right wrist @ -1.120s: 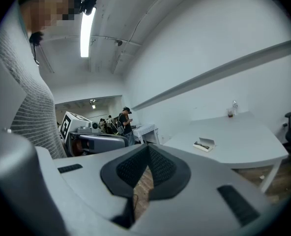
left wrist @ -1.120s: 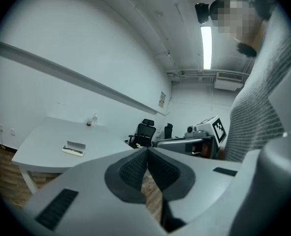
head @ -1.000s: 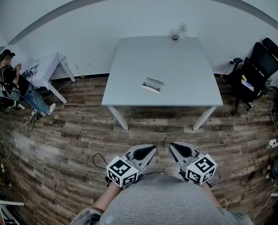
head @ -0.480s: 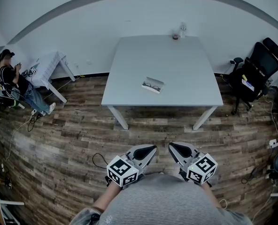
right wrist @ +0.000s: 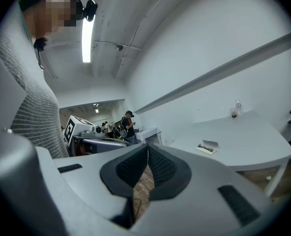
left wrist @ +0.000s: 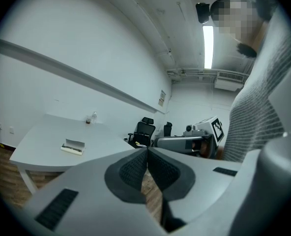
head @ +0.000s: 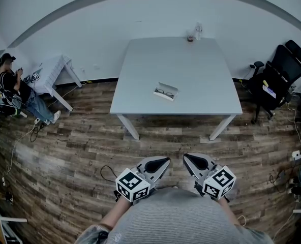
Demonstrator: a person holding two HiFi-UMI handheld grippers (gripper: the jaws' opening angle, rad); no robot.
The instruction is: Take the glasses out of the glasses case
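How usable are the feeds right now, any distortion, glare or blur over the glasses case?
Head view: heavy fisheye bows the wall, yet the glasses case on the table reads sharp. Left gripper view: the ceiling light blows out; close jaws look soft. Right gripper view: similar glare, case small but clear.

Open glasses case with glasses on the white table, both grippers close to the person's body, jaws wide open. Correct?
No: the jaws of the left gripper and right gripper are shut, empty, as both gripper views show. The open white glasses case lies on the white square table.
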